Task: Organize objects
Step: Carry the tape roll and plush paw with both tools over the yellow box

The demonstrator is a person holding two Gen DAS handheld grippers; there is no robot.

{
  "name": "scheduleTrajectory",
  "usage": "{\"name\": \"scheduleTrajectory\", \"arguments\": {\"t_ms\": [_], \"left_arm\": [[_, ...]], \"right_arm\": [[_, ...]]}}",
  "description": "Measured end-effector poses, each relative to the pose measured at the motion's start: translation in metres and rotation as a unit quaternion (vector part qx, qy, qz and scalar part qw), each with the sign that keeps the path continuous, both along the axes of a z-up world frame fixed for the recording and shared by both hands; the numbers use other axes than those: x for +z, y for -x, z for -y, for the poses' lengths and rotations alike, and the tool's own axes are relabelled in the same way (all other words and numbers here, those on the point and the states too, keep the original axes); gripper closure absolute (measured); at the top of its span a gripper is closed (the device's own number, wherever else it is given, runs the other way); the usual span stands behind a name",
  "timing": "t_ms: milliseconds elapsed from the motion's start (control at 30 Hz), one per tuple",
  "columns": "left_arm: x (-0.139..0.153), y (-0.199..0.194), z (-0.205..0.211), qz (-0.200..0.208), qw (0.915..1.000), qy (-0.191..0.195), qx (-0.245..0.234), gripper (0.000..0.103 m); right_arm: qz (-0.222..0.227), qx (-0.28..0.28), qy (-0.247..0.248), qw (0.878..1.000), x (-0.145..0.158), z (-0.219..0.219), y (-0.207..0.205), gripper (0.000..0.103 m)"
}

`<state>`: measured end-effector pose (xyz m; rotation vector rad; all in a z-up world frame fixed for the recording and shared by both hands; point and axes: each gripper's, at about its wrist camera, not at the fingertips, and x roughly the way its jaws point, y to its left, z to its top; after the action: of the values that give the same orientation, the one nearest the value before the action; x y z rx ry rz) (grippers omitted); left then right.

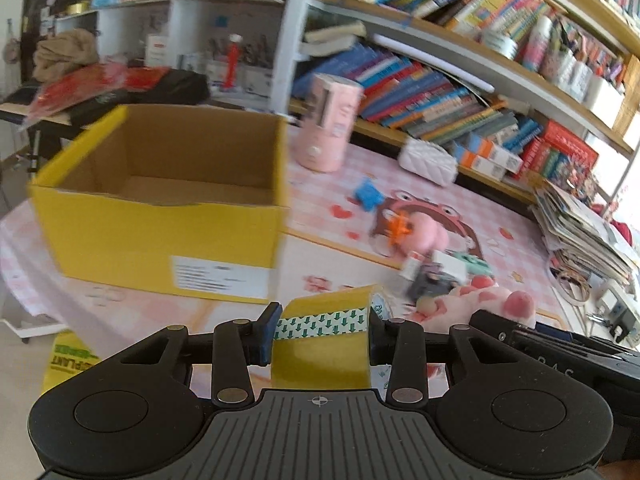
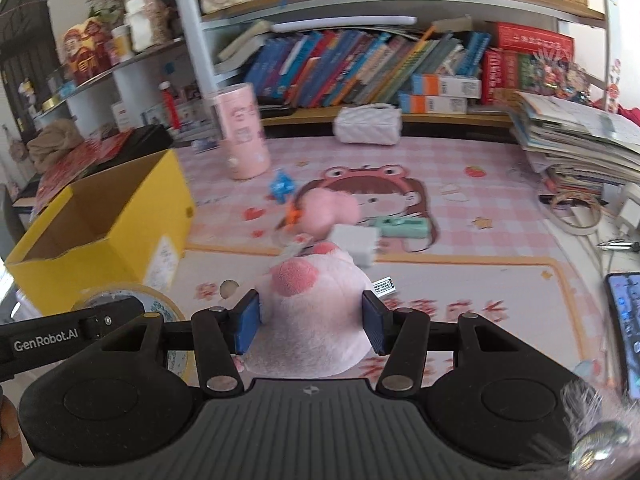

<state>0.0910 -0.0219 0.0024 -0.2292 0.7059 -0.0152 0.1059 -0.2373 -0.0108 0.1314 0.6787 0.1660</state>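
My left gripper [image 1: 322, 334] is shut on a yellow roll of tape [image 1: 320, 344] with a green-arrow strip, held above the table in front of an open, empty yellow cardboard box [image 1: 160, 200]. My right gripper [image 2: 310, 322] is shut on a pink plush paw toy [image 2: 308, 312], whose toes also show in the left wrist view [image 1: 480, 298]. The tape roll and left gripper show at the lower left of the right wrist view [image 2: 160, 308]. The box stands left of them [image 2: 104, 224].
On the pink mat lie a blue toy [image 2: 282, 186], an orange toy [image 2: 294, 216], a pink ball [image 2: 328, 210], a white block [image 2: 356, 242] and a mint item [image 2: 402, 228]. A pink cup [image 2: 244, 136], white pouch [image 2: 368, 124], paper stack [image 2: 572, 140] and phone [image 2: 626, 328] surround them.
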Motion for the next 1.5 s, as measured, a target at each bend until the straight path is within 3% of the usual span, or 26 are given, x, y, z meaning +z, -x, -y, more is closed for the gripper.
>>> {"name": "scheduleTrajectory", "arguments": {"t_ms": [367,767,1033,1500], "left_arm": [[0.003,0.051,-0.118,-0.010,0.9969,-0.019,0.076,0.065],[-0.004,0.102,-0.196,-0.021,0.9944,-0.041,0.096,0.065],[-0.005,0.111,-0.212,-0.019,0.9968,-0.034,0.070,0.065],[-0.006,0.101,-0.205,-0.011,0.9994,-0.022,0.022,0.065]], "right_arm": [[-0.033,0.082,0.028,0.996,-0.003,-0.130,0.029,0.052],[-0.073,0.125,0.032,0.989,-0.020,-0.230,0.072,0.053],[-0.071,0.114,0.034,0.990,-0.019,-0.254,0.095,0.052],[-0.067,0.071,0.044,0.994,-0.014,-0.245,0.098,0.052]]}}
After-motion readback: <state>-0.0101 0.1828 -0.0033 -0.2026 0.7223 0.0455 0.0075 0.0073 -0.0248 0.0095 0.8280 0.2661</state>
